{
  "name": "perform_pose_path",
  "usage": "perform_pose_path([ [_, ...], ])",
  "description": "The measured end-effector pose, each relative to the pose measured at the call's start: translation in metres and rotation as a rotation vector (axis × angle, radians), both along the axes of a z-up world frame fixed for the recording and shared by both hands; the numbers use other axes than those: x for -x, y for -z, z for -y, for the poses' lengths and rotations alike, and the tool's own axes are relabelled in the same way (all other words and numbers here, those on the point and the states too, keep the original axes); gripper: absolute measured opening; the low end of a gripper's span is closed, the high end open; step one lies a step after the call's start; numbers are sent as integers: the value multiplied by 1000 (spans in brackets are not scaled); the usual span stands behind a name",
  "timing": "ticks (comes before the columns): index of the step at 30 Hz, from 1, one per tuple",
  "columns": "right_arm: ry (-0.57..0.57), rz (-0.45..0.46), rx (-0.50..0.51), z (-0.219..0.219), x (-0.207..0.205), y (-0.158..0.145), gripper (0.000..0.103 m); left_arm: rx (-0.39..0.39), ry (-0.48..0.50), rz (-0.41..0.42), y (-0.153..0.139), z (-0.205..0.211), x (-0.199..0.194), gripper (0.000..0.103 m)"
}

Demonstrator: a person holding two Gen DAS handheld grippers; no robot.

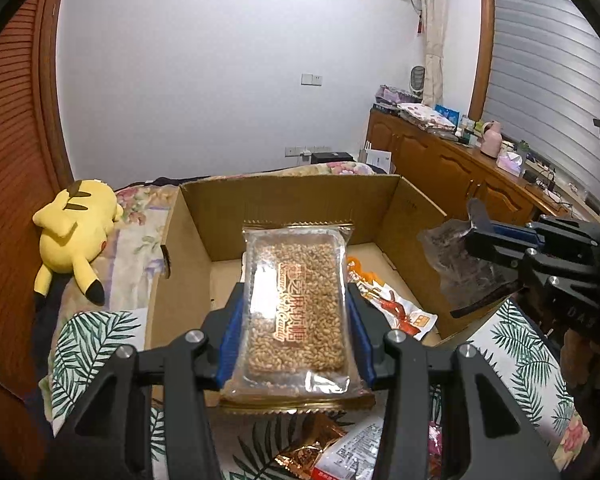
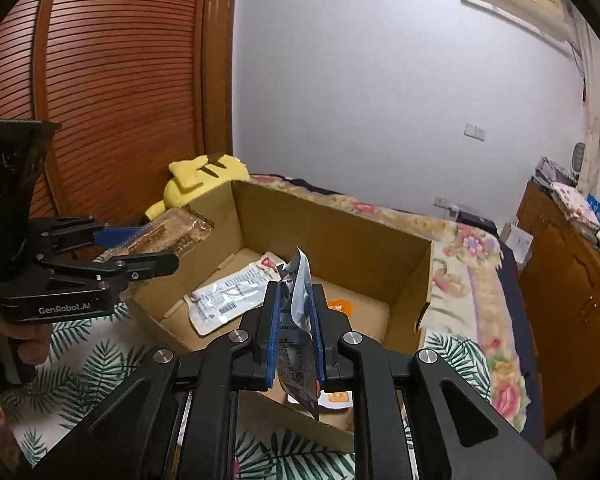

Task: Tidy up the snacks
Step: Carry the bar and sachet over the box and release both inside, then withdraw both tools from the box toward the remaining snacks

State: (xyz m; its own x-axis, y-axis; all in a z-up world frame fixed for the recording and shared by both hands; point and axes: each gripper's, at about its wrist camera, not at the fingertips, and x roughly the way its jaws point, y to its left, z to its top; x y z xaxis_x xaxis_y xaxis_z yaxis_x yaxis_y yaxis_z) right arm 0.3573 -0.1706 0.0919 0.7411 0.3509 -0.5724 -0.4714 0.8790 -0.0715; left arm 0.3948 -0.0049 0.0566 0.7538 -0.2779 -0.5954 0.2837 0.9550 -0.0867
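We find both grippers clenched on snacks over the near edge of the cardboard box (image 1: 380,204): the left gripper (image 1: 295,320) holds the puffed-rice bar (image 1: 297,312) lengthwise toward it, the right gripper (image 2: 293,328) pinches a dark packet (image 2: 297,344) edge-up.

The cardboard box (image 1: 283,200) stands open-topped ahead of me, nothing above its rim, so my left gripper (image 1: 295,320) and right gripper (image 2: 295,320) can pass over the near wall. Inside the box, a white packet (image 2: 227,296) covers the floor's left part; bare cardboard lies toward the far wall. A yellow plush toy (image 1: 75,236) lies left of the box, on the bed.
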Motion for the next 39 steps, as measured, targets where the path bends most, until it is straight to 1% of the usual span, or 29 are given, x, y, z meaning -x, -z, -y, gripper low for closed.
perform_pose_path([
  [9, 34, -31, 4, 6, -12, 18, 12, -28, -2, -27, 14, 7, -7, 47],
  [13, 43, -43, 7, 10, -15, 26, 12, -34, -8, -31, 16, 9, -8, 48],
  [18, 48, -54, 13, 10, -15, 35, 12, -45, -15, -27, 16, 8, -7, 50],
  [21, 47, -64, 3, 10, -15, 38, 12, -44, -17, -26, 16, 7, -5, 54],
  [22, 44, -67, -2, 10, -15, 39, 14, -45, -17, -28, 16, 6, -5, 55],
  [24, 39, -67, -3, 11, -13, 40, 14, -49, -19, -28, 16, 6, -3, 56],
  [30, 25, -61, -22, 11, -6, 38, 16, -51, -20, -15, 13, 4, 7, 63],
  [34, 22, -50, -40, 13, 1, 32, 26, -53, -18, 3, 8, 4, 17, 66],
  [36, 21, -51, -54, 15, 6, 28, 27, -41, -15, 14, 5, 4, 26, 70],
  [39, 14, -46, -88, 21, 22, 21, 27, -27, -8, 25, 1, 3, 37, 73],
])
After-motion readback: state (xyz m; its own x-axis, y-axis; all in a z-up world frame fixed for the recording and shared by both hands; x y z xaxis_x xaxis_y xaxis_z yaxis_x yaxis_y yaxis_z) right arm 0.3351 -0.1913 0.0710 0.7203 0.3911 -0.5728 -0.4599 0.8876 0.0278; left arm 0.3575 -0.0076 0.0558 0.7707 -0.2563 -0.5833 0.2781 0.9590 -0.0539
